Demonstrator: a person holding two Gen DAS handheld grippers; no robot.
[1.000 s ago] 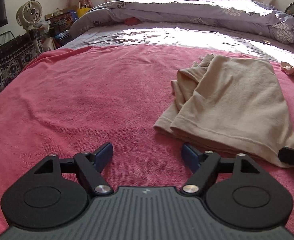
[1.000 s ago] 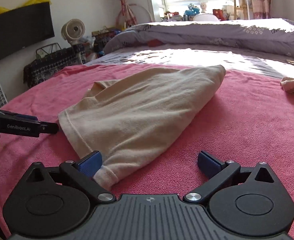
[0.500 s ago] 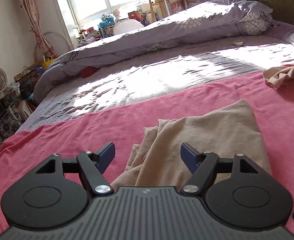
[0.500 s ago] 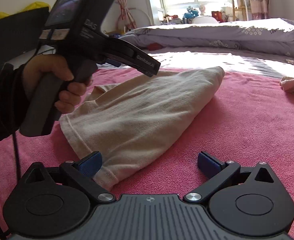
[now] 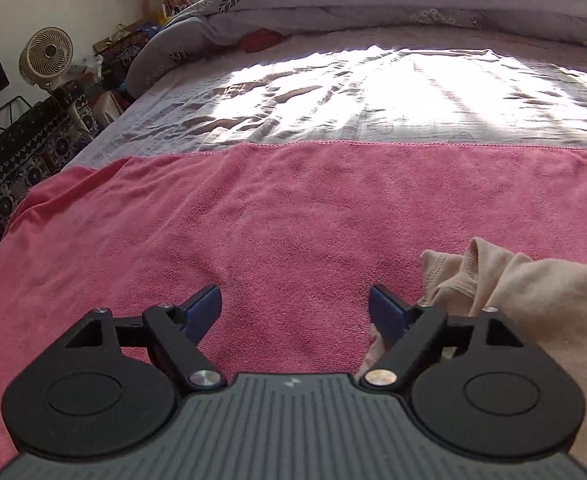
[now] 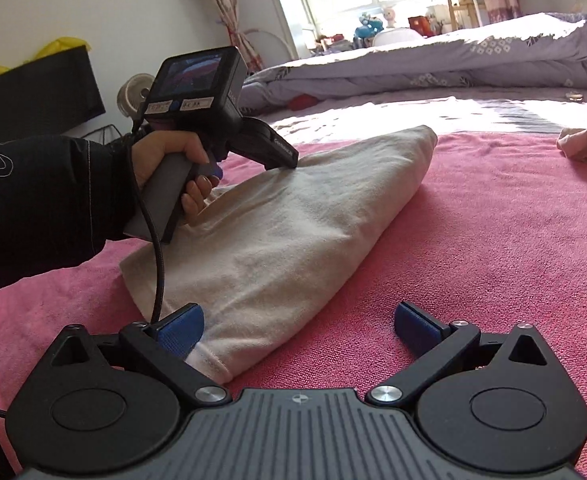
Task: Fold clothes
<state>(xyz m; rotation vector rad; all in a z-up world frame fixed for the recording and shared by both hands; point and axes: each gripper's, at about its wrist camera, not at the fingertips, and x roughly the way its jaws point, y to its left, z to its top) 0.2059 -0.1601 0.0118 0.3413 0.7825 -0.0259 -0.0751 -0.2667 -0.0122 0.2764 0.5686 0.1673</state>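
The beige garment lies part-folded on the pink towel blanket spread over the bed, its hemmed corner nearest the right wrist camera. The left gripper hangs over the bunched far end, jaws opening with only blanket between them; the cloth sits just beside its right finger, probably lining up for a grab at that loose edge (a seam shows there). The right gripper stands wide at the near corner, its left pad over the hem, nothing pinched. Another pale garment waits well apart.
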